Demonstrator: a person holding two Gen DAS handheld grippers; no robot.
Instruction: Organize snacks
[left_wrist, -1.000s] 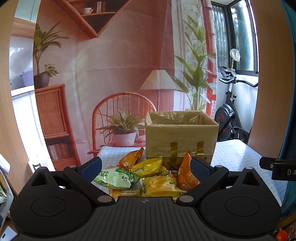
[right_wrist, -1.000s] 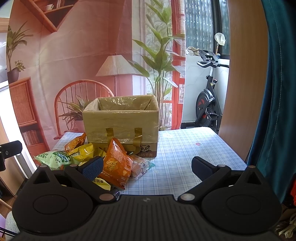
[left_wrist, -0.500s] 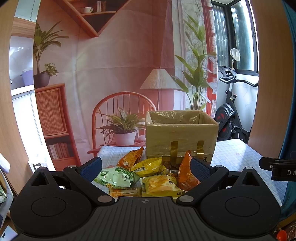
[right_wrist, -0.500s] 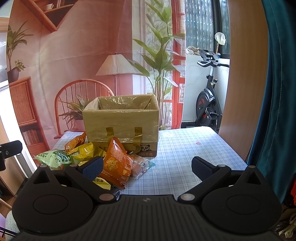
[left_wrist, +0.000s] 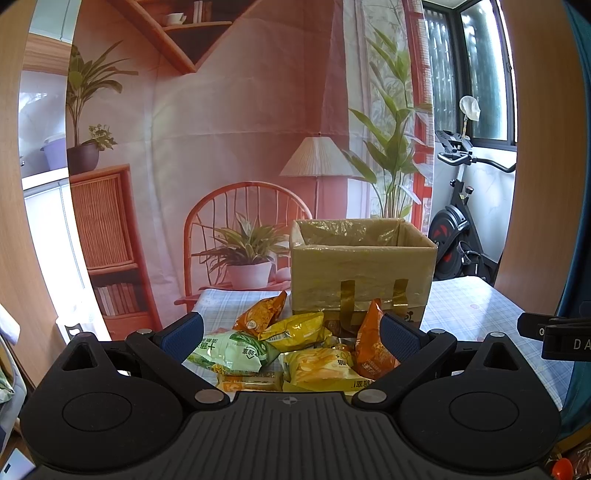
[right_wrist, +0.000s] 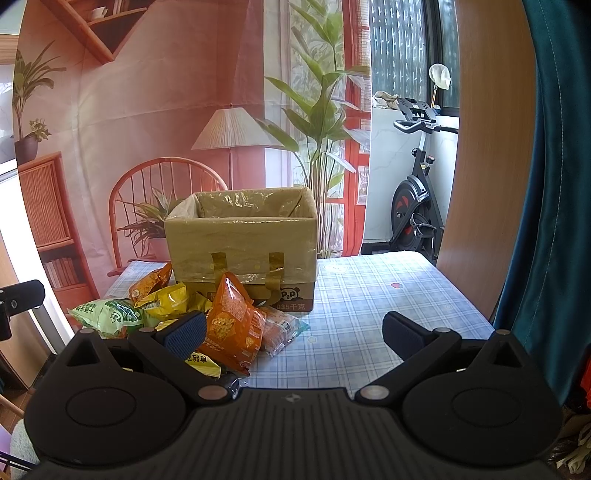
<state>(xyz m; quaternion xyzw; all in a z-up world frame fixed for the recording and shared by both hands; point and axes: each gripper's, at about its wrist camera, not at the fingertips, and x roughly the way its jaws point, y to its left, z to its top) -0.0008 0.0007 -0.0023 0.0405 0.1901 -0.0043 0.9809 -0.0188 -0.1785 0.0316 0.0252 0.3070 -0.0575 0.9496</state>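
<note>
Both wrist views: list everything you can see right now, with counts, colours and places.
Box: one, brown cardboard, plastic-lined, open, back of table.
Orange bags: two; one upright before the box, one at its left corner.
Yellow bags: two, mid pile; second nearest the camera.
Green bag: one, left of pile.
Clear pack: one, orange contents, right of pile.
Bar: one, orange-yellow, front of pile.
Table: one, blue checked cloth.
Exercise bike: one, black, behind table on the right.
Left gripper: open, facing pile.
Right gripper: open, over cloth.
</note>
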